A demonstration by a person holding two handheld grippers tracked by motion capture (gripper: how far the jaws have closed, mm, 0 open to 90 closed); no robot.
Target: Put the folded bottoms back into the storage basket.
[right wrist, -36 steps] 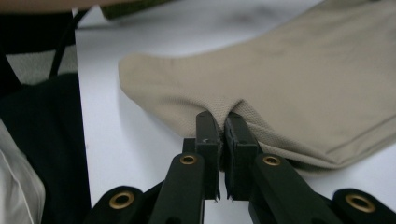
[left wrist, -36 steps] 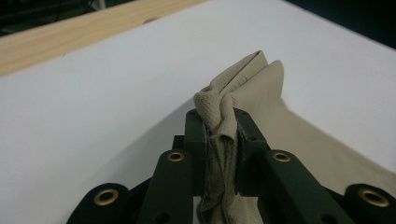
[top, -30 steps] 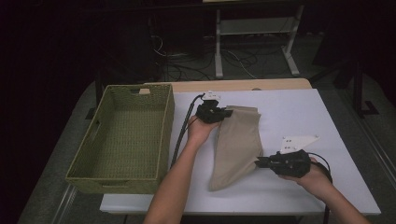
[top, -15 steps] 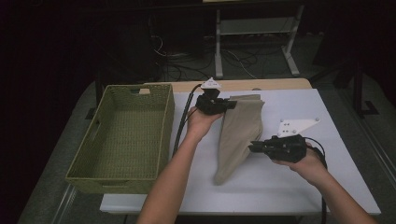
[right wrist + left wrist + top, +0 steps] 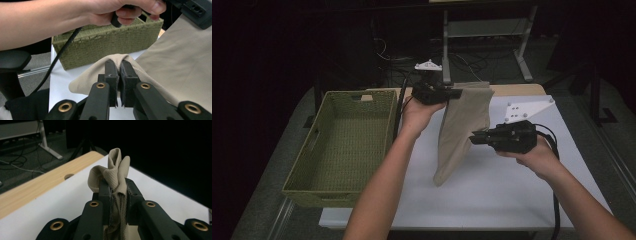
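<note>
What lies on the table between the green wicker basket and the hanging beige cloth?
In the high view, the person's left forearm crosses that stretch above the white table, with the left gripper shut on the beige cloth; beside the wicker basket the tabletop is bare.

The white worktop is lit evenly from above against a near-black room, only soft shadows being cast on it, no glare being seen, the high view being kept sharp but dim at its edges, and backgrounds being rendered soft and slightly grainy in both gripper views.

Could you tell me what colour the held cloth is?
The cloth is plain beige; the high view shows it best.
</note>
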